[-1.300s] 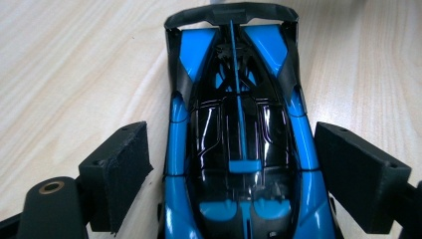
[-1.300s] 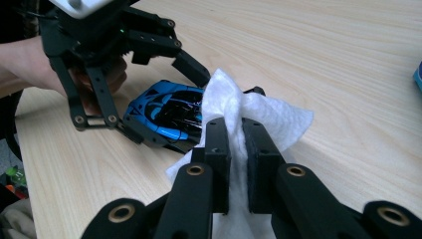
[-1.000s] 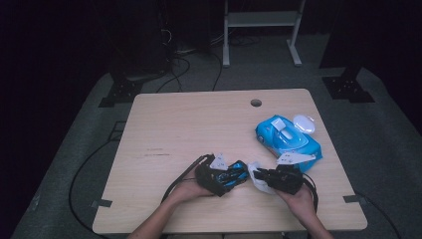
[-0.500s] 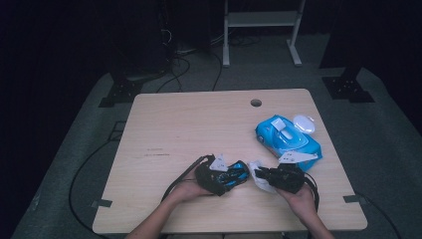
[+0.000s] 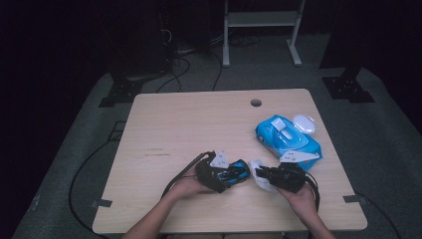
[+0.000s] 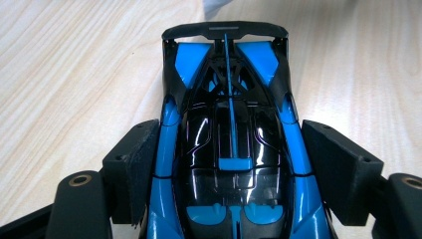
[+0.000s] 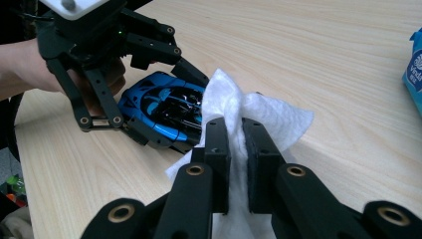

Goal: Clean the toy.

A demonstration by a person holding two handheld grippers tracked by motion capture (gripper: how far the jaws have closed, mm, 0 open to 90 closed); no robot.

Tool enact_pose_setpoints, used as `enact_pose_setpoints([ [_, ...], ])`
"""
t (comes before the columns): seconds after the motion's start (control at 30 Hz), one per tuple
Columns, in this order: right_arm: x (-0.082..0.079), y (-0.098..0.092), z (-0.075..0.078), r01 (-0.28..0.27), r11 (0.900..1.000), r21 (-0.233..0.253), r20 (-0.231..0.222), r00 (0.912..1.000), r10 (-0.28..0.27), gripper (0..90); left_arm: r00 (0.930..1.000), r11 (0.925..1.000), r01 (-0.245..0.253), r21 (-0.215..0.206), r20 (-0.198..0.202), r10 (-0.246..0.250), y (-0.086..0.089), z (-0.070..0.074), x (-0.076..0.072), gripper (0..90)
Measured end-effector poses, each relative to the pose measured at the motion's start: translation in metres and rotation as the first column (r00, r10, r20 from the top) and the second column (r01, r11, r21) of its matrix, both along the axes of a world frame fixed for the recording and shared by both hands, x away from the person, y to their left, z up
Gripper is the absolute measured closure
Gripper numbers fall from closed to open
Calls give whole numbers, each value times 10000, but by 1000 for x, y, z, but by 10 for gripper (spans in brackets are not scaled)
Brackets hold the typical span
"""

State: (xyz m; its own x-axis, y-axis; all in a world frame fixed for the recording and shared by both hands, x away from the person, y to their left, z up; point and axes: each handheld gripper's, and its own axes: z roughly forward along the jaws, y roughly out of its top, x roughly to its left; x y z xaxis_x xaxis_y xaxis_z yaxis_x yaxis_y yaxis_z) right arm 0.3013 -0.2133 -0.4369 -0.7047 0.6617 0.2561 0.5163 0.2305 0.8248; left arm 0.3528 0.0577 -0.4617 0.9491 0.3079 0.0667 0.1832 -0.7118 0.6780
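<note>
While the left gripper [image 5: 238, 172] lies low over the near middle of the table [image 5: 189, 124], its two black jaws press against the flanks of a blue and black toy car [image 6: 231, 149], one pad on each side at about mid-body, so the car is clamped between them. In the left gripper view the car's long axis runs straight along the jaws, the rear wing [image 6: 225, 30] at the far end and the glossy black cabin nearer the camera, so the tail points away from the hand; in the high view that axis lies roughly across the table, tail toward the person's right. The car's underside seems to rest on the wood, though the angle is too flat to be certain. The right gripper [image 7: 236, 129] has its jaws drawn close together on a crumpled white wipe [image 7: 259, 117], which bulges above and to both sides of the pads. In the right gripper view the wipe lies just beside the tail of the car and appears to touch it. In the high view the two grippers face each other near the front edge, the wipe between them. Farther right on the table sits a blue pack of wipes [image 5: 288, 139] with its white lid flap [image 5: 304, 122] open, well apart from the car.
</note>
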Motion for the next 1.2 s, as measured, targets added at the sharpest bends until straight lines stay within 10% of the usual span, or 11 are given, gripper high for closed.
enact_pose_setpoints([
  [0.7,6,-12,-2,442,9989,-131,24,9990,-442,815,9972,9971,-745,-131,-72,744,7,-3,33,264],
  [1.2,12,-21,-12,614,9925,-1058,-144,9979,-633,777,9959,9942,-879,-625,-275,864,22,-1,35,227],
])
